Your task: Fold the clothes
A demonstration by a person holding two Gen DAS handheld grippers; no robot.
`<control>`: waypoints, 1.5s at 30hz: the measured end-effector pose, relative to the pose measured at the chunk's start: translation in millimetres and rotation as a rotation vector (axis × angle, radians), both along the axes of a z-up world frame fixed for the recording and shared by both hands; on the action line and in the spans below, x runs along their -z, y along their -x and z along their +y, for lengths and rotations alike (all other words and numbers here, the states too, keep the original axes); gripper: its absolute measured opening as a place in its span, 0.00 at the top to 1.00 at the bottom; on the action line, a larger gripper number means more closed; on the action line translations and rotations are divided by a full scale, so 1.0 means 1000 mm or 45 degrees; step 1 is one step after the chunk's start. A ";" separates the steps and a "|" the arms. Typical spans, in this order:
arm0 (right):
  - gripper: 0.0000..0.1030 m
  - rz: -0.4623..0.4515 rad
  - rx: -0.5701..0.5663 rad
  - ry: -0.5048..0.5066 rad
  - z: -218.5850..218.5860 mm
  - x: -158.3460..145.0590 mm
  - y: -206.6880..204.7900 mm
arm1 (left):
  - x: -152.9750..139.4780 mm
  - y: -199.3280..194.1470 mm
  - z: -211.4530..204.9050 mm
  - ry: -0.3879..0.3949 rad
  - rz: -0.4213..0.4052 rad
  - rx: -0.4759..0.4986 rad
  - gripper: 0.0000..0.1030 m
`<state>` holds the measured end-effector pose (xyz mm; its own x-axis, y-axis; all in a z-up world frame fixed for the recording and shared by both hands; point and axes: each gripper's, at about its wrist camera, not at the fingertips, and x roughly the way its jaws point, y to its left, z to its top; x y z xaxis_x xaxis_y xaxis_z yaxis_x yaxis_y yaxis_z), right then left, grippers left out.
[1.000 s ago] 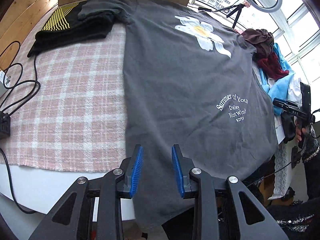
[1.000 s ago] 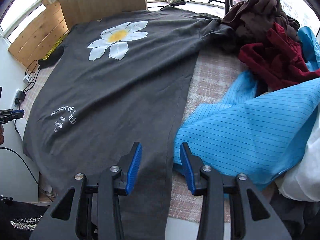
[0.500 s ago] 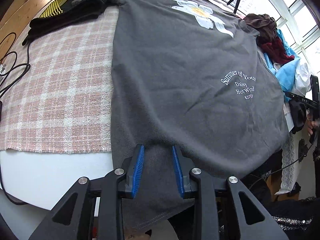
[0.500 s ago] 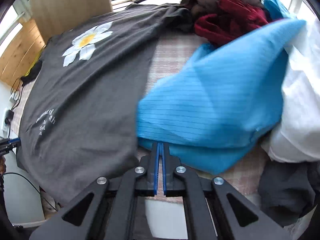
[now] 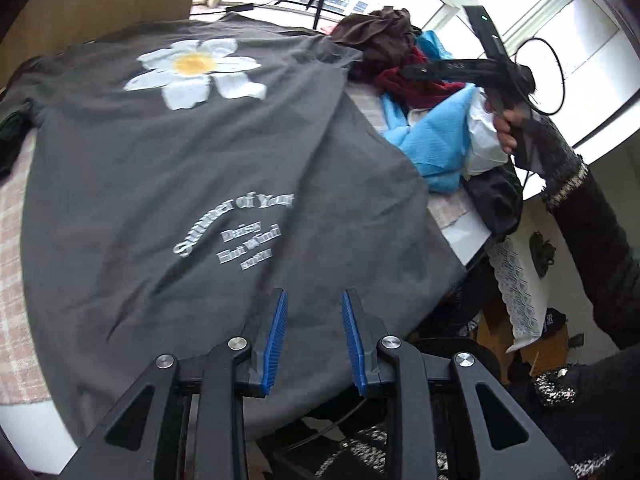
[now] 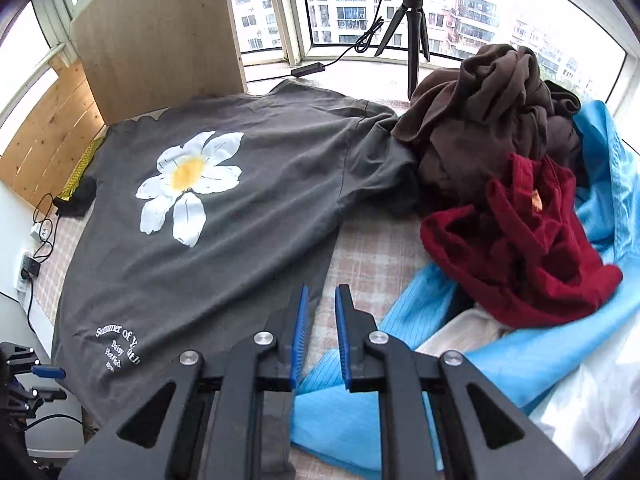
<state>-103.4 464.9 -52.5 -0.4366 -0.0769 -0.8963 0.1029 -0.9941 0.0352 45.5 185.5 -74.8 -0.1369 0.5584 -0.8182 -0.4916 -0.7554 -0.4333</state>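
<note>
Grey T-shirt (image 6: 248, 216) with daisy print lies spread flat on the surface, which wears a pink plaid cloth (image 6: 372, 256); its hem hangs over the near edge, and just right of it sits a heap of brown (image 6: 492, 108), dark red (image 6: 516, 240) and blue clothes (image 6: 532, 356). Left gripper (image 5: 313, 322) hovers over the hem, fingers apart and empty; right gripper (image 6: 321, 318) over the shirt's right edge, fingers slightly apart, empty. Behind: bay window (image 6: 348, 4), tripod (image 6: 412, 28) on the sill, wooden board (image 6: 160, 36) leaning at left.
</note>
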 end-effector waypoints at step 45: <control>0.57 -0.264 -0.938 -0.074 0.020 0.046 0.063 | 0.045 0.016 0.178 0.296 0.026 -0.215 1.00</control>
